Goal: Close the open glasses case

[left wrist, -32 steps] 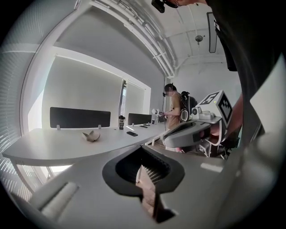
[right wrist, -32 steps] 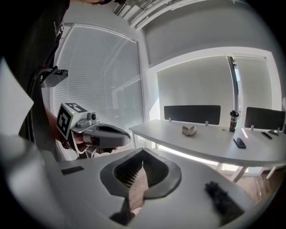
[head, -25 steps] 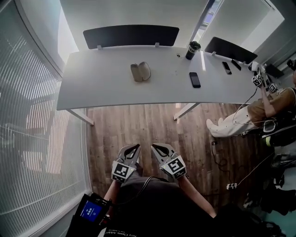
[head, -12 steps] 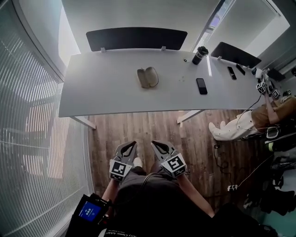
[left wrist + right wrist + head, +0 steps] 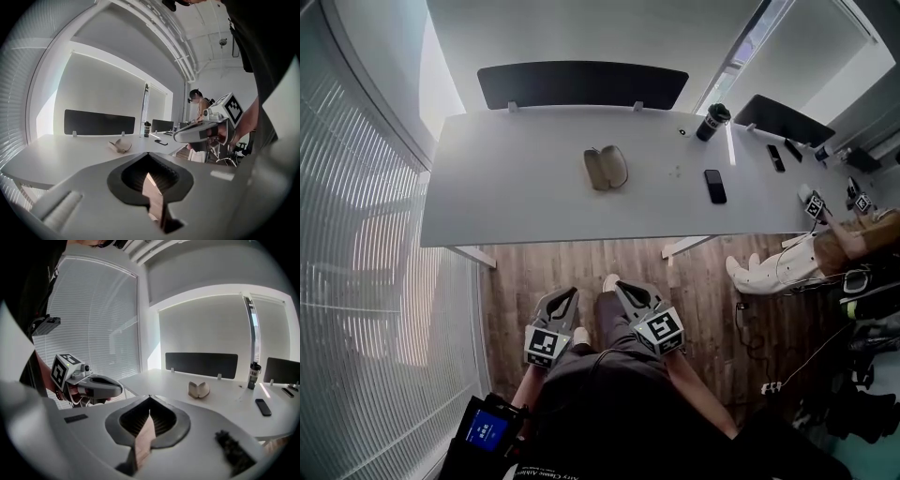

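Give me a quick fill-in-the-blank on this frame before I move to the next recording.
The glasses case lies ___ on the table.
The left gripper and right gripper both have jaws ___, holding nothing.
In the head view, the phone lies to the case's ___.
Missing: open; shut; right.

counter [image 5: 516, 202]: white, smooth, matt | floor [image 5: 534, 272]: brown wood planks, slight sheen | glasses case [image 5: 607, 168]: beige, matt, soft-looking | left gripper [image 5: 565, 298], right gripper [image 5: 623, 291]: grey matt plastic, ribbed dark lining inside jaws | phone [image 5: 714, 186]: black, glossy
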`<action>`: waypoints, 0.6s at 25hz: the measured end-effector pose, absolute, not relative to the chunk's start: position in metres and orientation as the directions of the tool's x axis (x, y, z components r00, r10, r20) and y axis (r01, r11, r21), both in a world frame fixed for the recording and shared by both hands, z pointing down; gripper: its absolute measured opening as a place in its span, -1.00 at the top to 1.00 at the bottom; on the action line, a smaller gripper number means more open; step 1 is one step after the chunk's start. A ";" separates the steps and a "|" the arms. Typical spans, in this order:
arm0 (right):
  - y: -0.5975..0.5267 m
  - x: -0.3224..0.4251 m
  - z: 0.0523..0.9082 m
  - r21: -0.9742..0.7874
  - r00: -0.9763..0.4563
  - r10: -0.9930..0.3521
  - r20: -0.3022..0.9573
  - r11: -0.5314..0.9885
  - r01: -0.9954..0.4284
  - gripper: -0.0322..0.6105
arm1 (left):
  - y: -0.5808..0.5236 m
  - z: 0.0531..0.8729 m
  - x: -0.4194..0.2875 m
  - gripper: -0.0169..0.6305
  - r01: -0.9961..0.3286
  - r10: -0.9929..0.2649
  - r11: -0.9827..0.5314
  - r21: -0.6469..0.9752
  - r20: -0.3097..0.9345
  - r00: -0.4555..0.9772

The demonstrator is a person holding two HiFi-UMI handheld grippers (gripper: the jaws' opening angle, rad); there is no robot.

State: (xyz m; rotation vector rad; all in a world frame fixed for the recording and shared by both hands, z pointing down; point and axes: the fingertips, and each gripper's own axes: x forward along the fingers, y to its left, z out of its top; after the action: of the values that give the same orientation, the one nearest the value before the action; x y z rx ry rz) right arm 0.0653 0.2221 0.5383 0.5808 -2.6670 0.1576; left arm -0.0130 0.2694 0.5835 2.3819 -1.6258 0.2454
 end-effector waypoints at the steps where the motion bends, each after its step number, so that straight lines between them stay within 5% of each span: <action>1: 0.218 0.064 0.539 -0.028 -0.833 -0.374 0.408 0.907 -0.420 0.88 | 0.265 0.583 -0.014 0.92 -0.931 -0.890 -0.349 0.103 0.275 0.364; 15: 0.137 0.063 0.540 -0.056 -0.838 -0.380 0.392 0.899 -0.434 0.88 | 0.182 0.577 -0.013 0.92 -0.912 -0.863 -0.400 0.087 0.300 0.407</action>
State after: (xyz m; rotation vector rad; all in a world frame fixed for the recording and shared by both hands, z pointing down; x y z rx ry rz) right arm 0.0626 0.1373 0.5397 0.5986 -2.6882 0.2013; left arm -0.0133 0.1819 0.5770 2.4273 -1.5624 0.3043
